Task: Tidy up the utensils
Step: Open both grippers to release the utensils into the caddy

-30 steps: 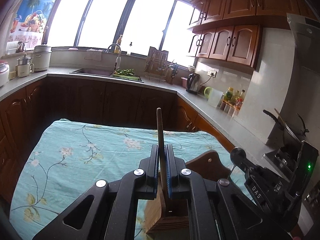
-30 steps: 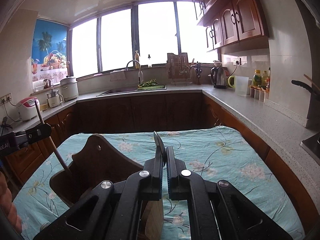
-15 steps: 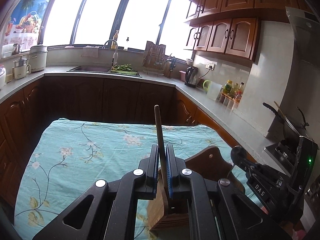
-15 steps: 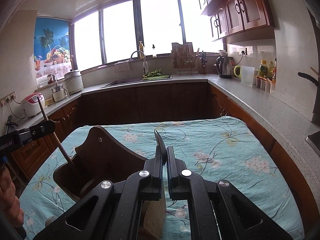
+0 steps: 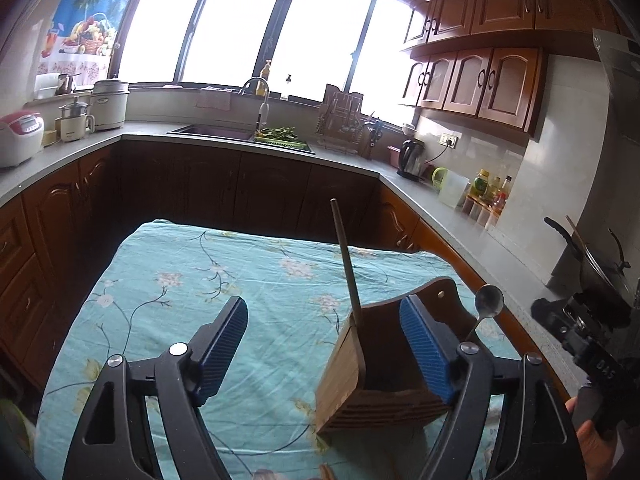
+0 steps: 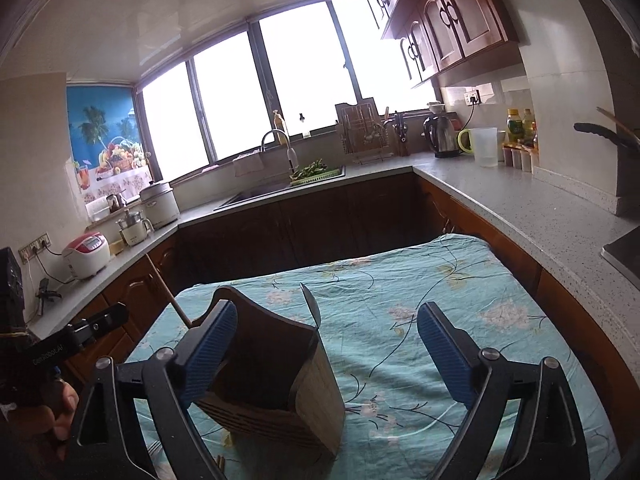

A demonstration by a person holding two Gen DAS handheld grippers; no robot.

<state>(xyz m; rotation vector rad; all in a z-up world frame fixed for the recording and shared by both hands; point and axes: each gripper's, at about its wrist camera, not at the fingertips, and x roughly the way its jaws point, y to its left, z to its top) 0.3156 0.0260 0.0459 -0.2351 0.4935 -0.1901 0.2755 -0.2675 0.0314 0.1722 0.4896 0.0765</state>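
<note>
A wooden utensil holder (image 5: 380, 364) (image 6: 276, 364) stands on the table's teal flowered cloth (image 5: 192, 280). A wooden stick (image 5: 346, 264) (image 6: 168, 292) leans upright in one corner of it. A metal spoon (image 5: 489, 301) (image 6: 311, 307) stands in another corner, bowl up. My left gripper (image 5: 325, 345) hovers just before the holder with its jaws opening; the stick stands free between them, touching neither pad. My right gripper (image 6: 326, 353) sits on the holder's other side, jaws also opening wide, the spoon loose between them. Each gripper's body shows at the edge of the other's view.
Grey counters (image 6: 520, 204) on dark wood cabinets wrap around the table on three sides. They carry a sink (image 5: 212, 132), a kettle (image 6: 440, 136), rice cookers (image 5: 18, 138) and bottles. A pot (image 5: 600, 264) sits on the stove at right. A hand (image 6: 52, 412) grips the left tool.
Both grippers went from shut to wide open. The left let go of the wooden stick, the right of the spoon. Both pulled back and rose a little from the holder.
</note>
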